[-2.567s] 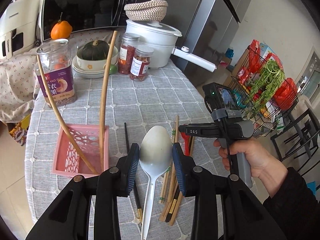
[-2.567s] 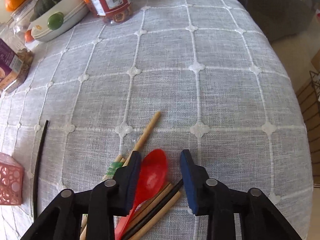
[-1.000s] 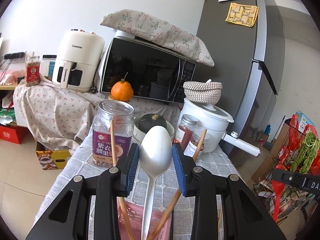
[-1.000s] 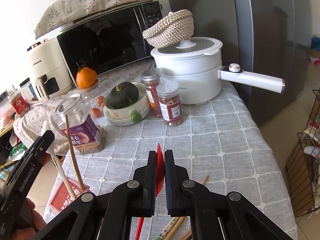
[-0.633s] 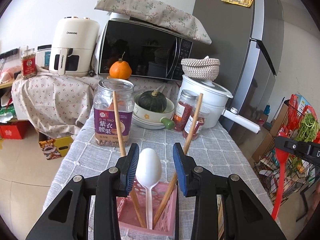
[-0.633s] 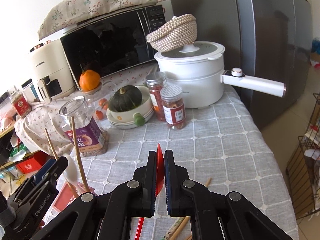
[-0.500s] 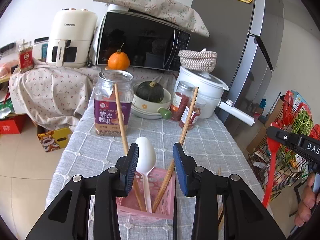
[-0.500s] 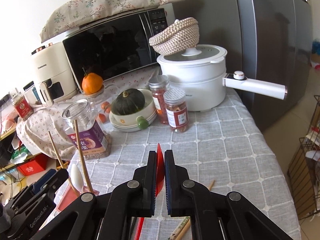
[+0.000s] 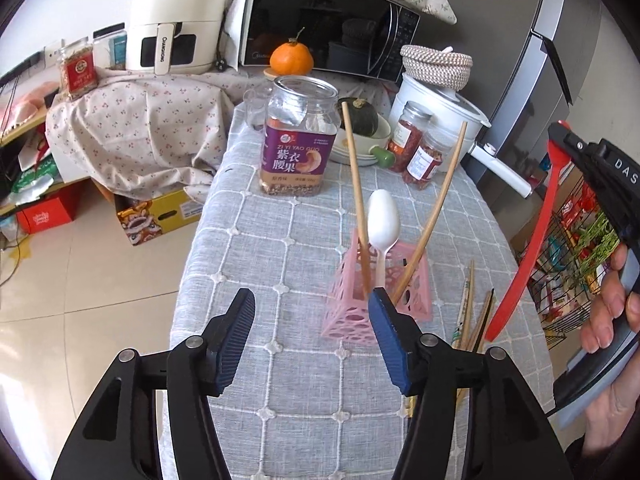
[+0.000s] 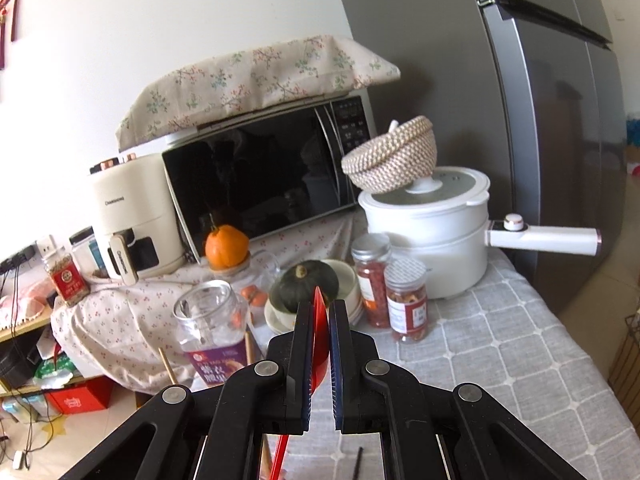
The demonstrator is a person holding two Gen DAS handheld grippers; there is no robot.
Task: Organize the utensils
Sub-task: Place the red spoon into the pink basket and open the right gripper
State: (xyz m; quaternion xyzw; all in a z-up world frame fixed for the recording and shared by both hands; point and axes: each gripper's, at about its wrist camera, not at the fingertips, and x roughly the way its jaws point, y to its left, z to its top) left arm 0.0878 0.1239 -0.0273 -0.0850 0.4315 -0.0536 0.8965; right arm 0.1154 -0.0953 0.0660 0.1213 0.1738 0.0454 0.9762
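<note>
A pink lattice holder [image 9: 352,312] stands on the grey checked tablecloth [image 9: 280,248]. In it stand a white spoon [image 9: 383,224] and two long wooden chopsticks [image 9: 356,200]. My left gripper [image 9: 312,316] is open and empty, drawn back to the near left of the holder. My right gripper [image 10: 320,320] is shut on a red spoon [image 10: 319,312], bowl end between the pads, handle hanging down. In the left wrist view the red spoon [image 9: 528,256] hangs at the right, above loose chopsticks [image 9: 470,312] lying on the cloth.
At the back stand a nut jar [image 9: 298,140], a bowl with a squash [image 9: 360,120], two small red jars [image 9: 424,160], a white pot [image 10: 432,236] with a long handle, a microwave [image 10: 260,176] and an air fryer [image 9: 176,20]. A wire rack [image 9: 576,248] stands at the right.
My left gripper let go of the white spoon, which now stands in the holder, then opened wide and drew back to the left. My right gripper rose a little with the red spoon.
</note>
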